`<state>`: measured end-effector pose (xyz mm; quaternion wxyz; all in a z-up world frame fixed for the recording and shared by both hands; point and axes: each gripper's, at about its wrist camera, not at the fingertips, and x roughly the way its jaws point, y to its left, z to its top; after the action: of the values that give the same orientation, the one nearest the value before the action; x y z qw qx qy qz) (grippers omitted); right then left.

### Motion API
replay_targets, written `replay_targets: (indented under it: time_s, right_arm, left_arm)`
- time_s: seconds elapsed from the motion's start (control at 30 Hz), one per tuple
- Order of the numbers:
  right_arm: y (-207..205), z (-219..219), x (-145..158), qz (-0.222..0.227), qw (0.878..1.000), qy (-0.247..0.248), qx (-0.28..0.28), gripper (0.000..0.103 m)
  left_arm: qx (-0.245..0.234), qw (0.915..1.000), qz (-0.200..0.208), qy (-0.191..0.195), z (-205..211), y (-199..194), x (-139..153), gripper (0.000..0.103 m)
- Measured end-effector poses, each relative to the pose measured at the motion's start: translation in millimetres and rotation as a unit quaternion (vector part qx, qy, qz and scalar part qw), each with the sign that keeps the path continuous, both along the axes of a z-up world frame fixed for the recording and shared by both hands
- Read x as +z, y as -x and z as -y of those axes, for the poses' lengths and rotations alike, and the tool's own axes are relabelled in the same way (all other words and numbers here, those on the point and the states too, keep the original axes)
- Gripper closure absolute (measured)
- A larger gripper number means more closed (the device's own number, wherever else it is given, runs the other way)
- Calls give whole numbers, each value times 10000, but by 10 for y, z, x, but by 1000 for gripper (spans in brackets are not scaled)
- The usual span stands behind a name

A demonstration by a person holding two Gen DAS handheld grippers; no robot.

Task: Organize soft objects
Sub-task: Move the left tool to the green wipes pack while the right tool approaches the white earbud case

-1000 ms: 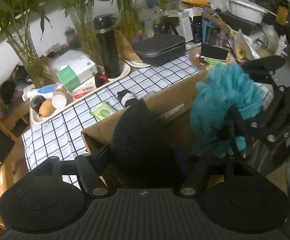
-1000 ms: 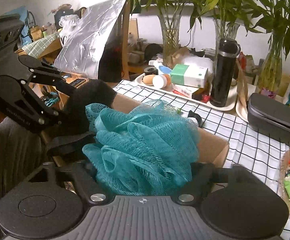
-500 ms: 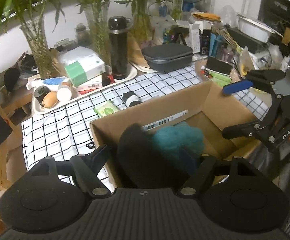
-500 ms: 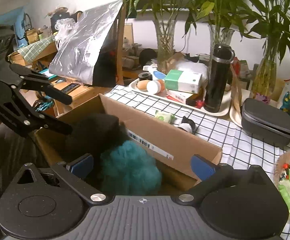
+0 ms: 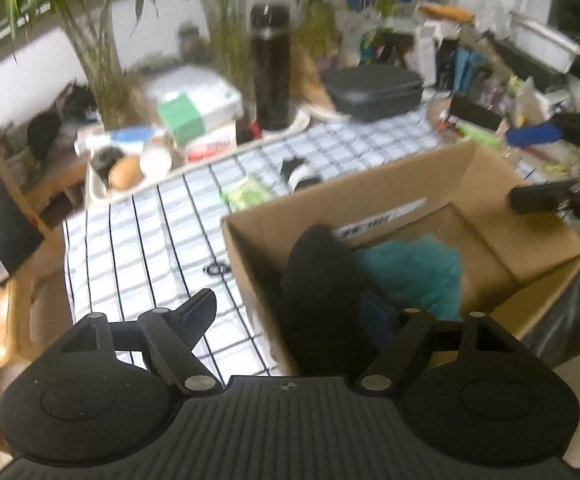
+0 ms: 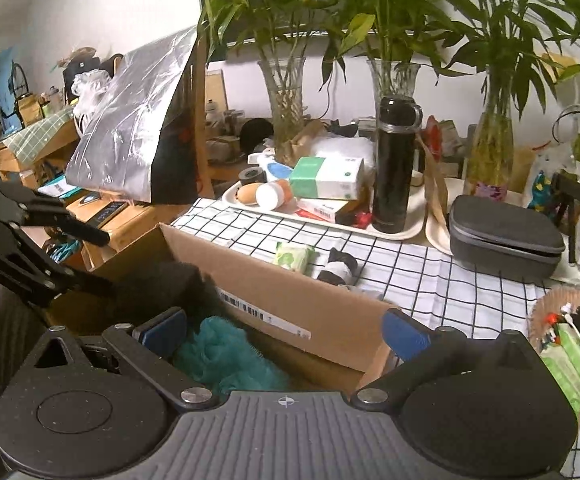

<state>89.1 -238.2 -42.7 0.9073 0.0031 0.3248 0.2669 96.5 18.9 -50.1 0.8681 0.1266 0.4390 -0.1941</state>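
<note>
The teal bath puff [image 6: 225, 354] already lies in the cardboard box [image 6: 290, 300], under the wide, empty right gripper [image 6: 285, 332]. The left gripper [image 5: 310, 312], jaws just widening, has the black sponge [image 5: 322, 296] between them; better lower it well inside before letting go

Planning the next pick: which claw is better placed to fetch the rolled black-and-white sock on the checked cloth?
Right. The right claw, its jaws just opened, is empty above the box, with the sock straight ahead. The left claw, its jaws just opening, has the black sponge between them.
</note>
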Motion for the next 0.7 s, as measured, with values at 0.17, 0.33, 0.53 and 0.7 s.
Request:
replay_targets:
  time_s: [0.17,0.33,0.53,0.7]
  right_arm:
    - [-32,16,-2,-26,9999,-43,-114,0]
    - [-59,35,-15,-71,9998,-64,-201,0]
    - [-89,30,-37,-126,9995,-34,-282,0]
    - [-126,74,-58,-208,9990,-116,-385,0]
  left_arm:
    - [22,9986,-360,-393,83,-145,-274,22]
    - [101,9961,-563,-677,121,-196,-400,22]
    - [119,9958,-606,-678,107,-186,-393,23]
    - [320,9972,-595,326,-129,-190,-181,23]
